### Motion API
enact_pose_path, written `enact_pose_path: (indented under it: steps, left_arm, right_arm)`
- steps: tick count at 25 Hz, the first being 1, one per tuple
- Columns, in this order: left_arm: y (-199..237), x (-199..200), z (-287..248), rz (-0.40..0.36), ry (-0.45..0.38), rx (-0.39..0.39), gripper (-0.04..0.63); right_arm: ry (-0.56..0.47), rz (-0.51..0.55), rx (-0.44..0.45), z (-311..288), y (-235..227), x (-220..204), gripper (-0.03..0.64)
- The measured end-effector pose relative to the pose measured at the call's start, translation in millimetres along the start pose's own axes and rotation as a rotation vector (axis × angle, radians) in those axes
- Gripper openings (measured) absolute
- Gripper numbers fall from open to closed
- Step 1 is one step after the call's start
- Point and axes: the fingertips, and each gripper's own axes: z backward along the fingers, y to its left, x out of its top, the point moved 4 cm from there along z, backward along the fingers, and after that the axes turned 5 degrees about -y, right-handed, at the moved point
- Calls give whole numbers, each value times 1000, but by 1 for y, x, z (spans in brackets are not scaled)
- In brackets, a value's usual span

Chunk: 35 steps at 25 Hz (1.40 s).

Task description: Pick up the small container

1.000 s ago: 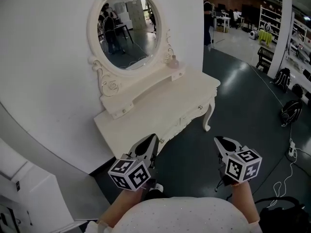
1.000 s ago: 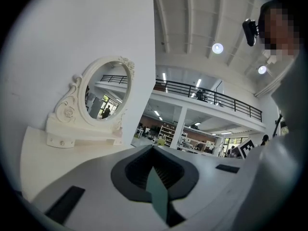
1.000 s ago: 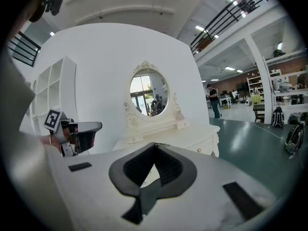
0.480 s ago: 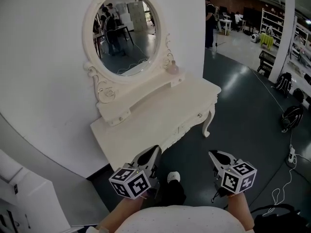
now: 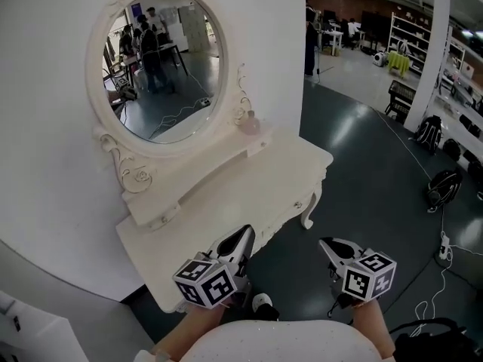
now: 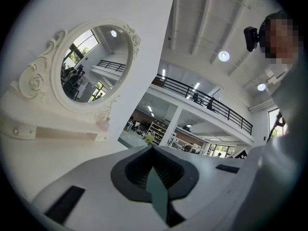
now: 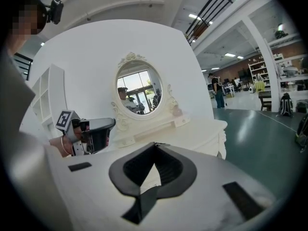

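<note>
Pinkish small container stands well apart from right tool.

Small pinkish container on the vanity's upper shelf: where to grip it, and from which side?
Grip the small container around its rounded body, coming from the front, the room side. It stands upright at the shelf's right end; the mirror frame and wall sit close behind, so rear access looks blocked.
</note>
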Motion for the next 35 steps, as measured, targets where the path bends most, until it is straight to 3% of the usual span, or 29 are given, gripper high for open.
enact_pose_path:
  steps: [7,14,25,35]
  left_arm:
    - [44,44,-76,-3,-15,-13,3]
    - [79,66,-131,9,-24,-30,3]
    - [108,70,-167,45,-44,-42,3]
    - [127,63,-172,48,-30,18,3]
  right_arm:
    - [-10,21,31,-77,-31,61,3]
    - [-19,-32,56,-130,-59,92,3]
    - [-12,-78,79,-177,-85,103,3]
    - [37,-110,154,-214,-89,90,3]
